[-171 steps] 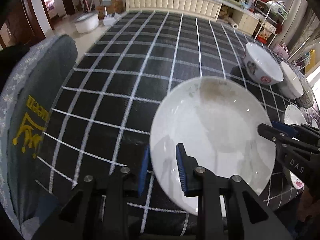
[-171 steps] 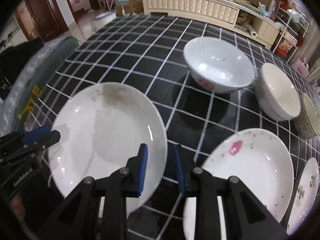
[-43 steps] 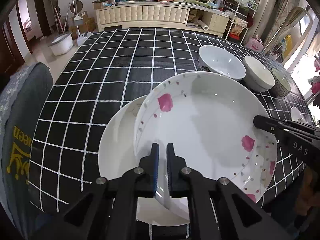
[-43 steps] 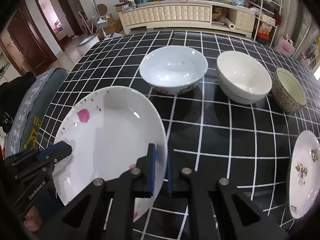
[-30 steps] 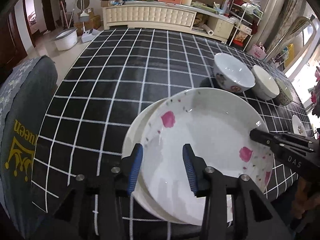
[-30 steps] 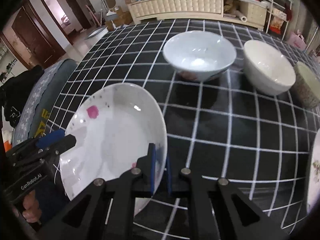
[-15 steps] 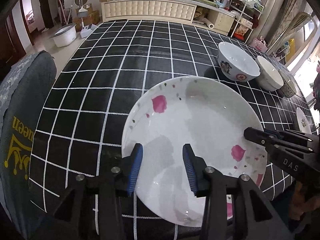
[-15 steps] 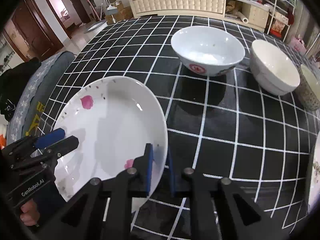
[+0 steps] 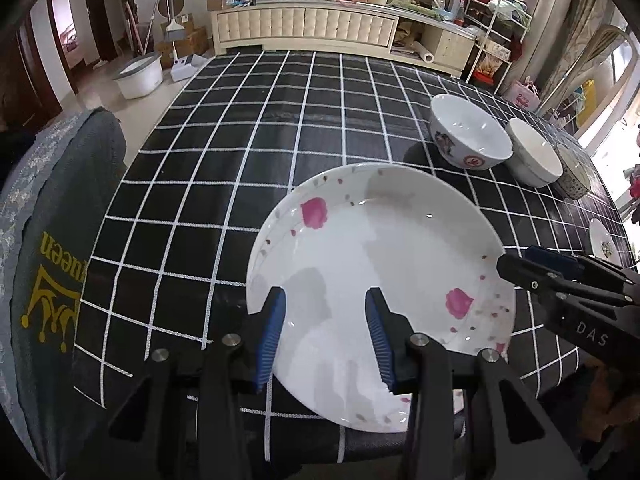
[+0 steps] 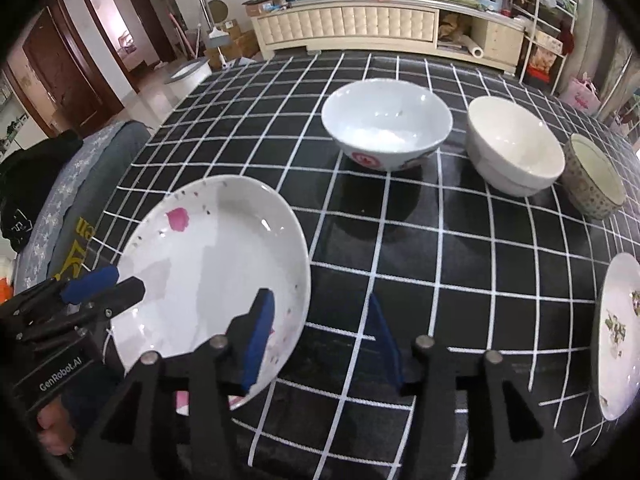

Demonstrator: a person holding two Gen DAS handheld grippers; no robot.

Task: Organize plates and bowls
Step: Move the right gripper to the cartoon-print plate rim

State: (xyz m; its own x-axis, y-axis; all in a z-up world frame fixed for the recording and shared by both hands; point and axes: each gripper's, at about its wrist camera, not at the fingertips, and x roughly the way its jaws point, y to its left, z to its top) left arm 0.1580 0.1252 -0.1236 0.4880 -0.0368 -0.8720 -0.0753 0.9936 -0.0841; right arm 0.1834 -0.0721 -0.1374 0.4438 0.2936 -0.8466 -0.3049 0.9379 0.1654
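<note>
A white plate with pink flowers (image 9: 384, 280) lies on the black checked tablecloth (image 9: 248, 152), stacked on a plain white plate that it hides. It also shows in the right wrist view (image 10: 212, 272). My left gripper (image 9: 326, 332) is open, its fingers astride the plate's near rim. My right gripper (image 10: 320, 332) is open at the plate's right rim. A white bowl with red marks (image 10: 386, 124), a plain white bowl (image 10: 514, 144) and a small patterned bowl (image 10: 594, 176) stand in a row behind.
A small plate with a green pattern (image 10: 618, 336) lies at the table's right edge. A grey cushioned chair back (image 9: 44, 216) stands at the left. The table's near edge runs just under both grippers. A cream sideboard (image 9: 304, 28) stands beyond the table.
The flowered plate was set down onto the plain plate. My left gripper opened first, then my right gripper let go of the rim and opened wide.
</note>
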